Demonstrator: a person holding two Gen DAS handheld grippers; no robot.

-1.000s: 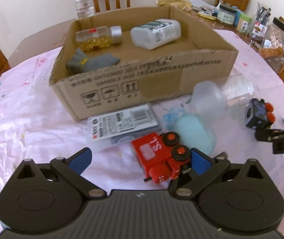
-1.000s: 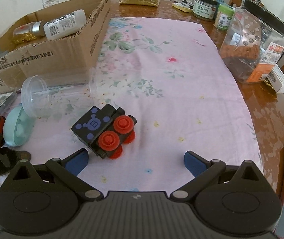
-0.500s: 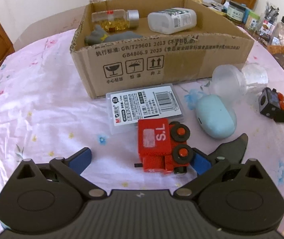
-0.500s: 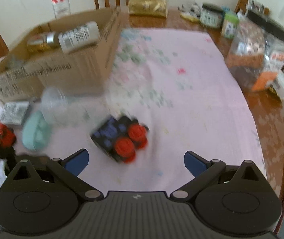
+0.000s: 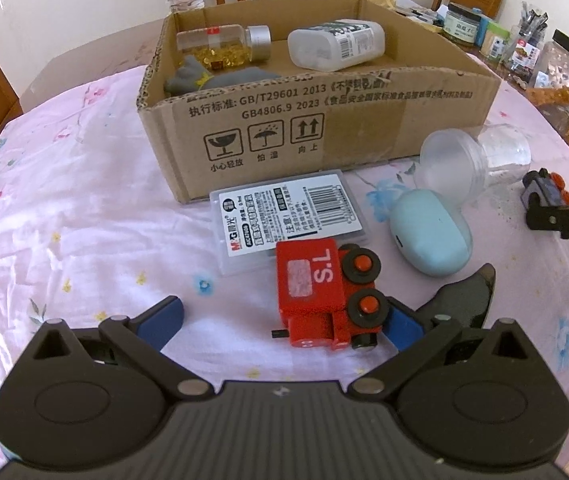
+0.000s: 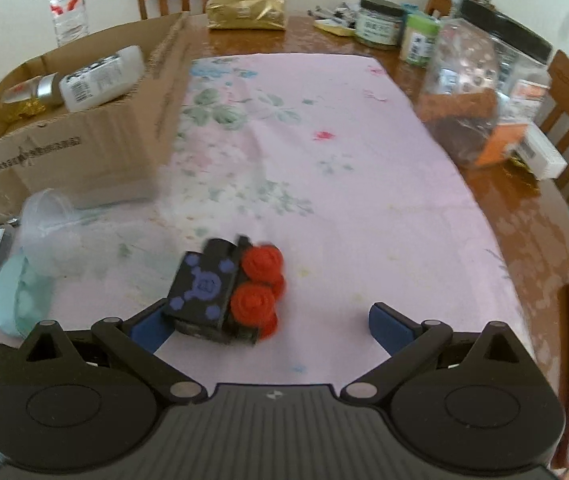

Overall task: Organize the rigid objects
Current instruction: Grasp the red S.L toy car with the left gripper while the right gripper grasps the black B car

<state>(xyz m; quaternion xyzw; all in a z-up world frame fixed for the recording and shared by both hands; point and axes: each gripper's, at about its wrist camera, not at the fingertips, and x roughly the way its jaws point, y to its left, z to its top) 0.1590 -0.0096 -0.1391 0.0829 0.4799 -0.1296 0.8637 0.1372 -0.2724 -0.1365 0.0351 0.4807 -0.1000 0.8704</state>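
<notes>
A red toy train car (image 5: 320,292) marked "S.L" lies on the pink cloth between my left gripper's (image 5: 284,322) open fingers, close against the right fingertip (image 5: 402,326). A black toy car with red wheels (image 6: 224,292) lies between my right gripper's (image 6: 266,326) open fingers, against the left fingertip (image 6: 146,328); it also shows in the left wrist view (image 5: 546,192). An open cardboard box (image 5: 324,112) holds a jar of yellow capsules (image 5: 220,42), a white bottle (image 5: 336,44) and a grey toy (image 5: 220,78).
A clear plastic case with a label (image 5: 288,218), a light blue case (image 5: 430,236), a clear cup on its side (image 5: 472,160) and a black curved piece (image 5: 468,300) lie in front of the box. Jars and packets (image 6: 480,92) crowd the table's right side.
The left gripper has swung so the box front faces it squarely and the red train sits nearer its right finger. The right gripper has moved forward; the black car is now between its fingers.
</notes>
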